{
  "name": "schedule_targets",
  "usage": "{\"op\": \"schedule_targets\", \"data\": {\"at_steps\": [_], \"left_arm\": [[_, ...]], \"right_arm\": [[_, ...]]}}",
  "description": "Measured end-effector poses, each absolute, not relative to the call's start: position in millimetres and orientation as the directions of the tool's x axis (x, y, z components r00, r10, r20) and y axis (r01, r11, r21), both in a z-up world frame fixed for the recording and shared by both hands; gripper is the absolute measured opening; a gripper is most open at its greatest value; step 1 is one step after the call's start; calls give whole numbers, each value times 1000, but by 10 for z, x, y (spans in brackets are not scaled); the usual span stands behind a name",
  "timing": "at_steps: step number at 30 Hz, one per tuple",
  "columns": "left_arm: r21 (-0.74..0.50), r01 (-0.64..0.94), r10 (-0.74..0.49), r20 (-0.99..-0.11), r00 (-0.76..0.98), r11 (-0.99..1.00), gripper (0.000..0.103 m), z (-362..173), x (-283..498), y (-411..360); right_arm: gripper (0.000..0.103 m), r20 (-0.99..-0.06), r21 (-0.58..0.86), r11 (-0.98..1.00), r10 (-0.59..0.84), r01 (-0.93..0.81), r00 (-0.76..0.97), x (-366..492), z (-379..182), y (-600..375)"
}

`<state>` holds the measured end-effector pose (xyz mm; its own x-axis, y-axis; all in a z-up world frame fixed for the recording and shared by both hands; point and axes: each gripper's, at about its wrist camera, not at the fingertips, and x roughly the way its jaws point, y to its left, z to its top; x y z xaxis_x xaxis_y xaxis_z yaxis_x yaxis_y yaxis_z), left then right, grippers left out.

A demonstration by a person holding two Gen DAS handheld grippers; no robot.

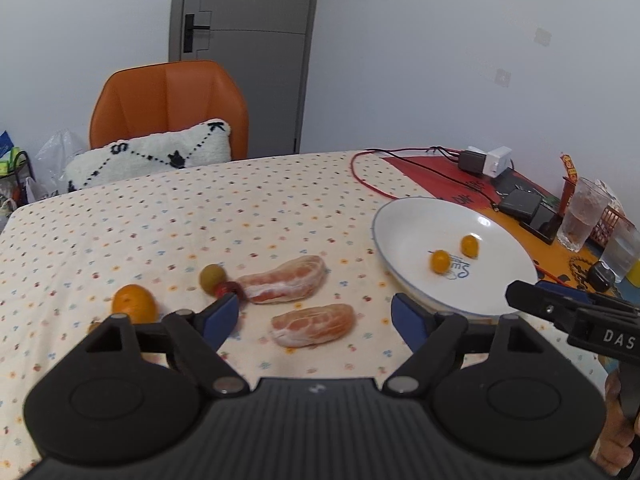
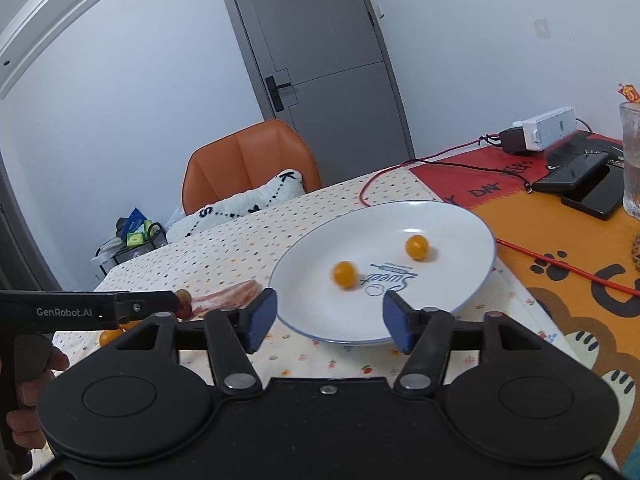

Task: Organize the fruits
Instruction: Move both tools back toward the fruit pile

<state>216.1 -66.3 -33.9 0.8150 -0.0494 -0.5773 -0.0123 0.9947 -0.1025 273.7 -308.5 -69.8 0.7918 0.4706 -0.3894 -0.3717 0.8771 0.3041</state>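
White walls and a grey door [image 1: 244,12] stand behind the table, where a cream tablecloth dotted with small coloured flowers [image 1: 160,224] covers most of the top and an orange padded chair [image 1: 168,100] holding a fluffy white cushion [image 1: 152,152] is pushed up to the far edge. On my right a round white plate with a thin blue rim [image 2: 472,236] carries two small orange-yellow round fruits, one [image 2: 344,274] nearer me and one [image 2: 417,246] further in, apart from each other. My right gripper [image 2: 329,316] hangs over the plate's near edge, its blue-padded jaws parted with nothing between them. My left gripper [image 1: 316,312] is spread wide and empty above the cloth. Just ahead of it lie two peeled pinkish citrus segments, a larger one [image 1: 286,284] and a smaller one [image 1: 314,324] nearer me. Beside the larger one sit a small red fruit [image 1: 224,289], a small green round fruit [image 1: 212,277] and, further left, an orange mandarin [image 1: 134,303]
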Motion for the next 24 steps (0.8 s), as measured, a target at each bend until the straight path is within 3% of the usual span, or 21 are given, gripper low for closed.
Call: {"op": "schedule_targets", "data": {"at_steps": [9, 12, 24], "left_arm": [[-114, -67, -12, -579, 815, 991, 84, -332, 1992, -353], [-119, -83, -2, -583, 813, 989, 84, -354, 1951, -258], [-142, -138, 28, -593, 805, 980, 85, -424, 1864, 123]], "right_arm": [[97, -380, 293, 872, 483, -392, 789, 2659, -641, -2941], [102, -386, 298, 864, 498, -406, 776, 2650, -621, -2885], [103, -414, 294, 842, 539, -453, 734, 2612, -581, -2562]]}}
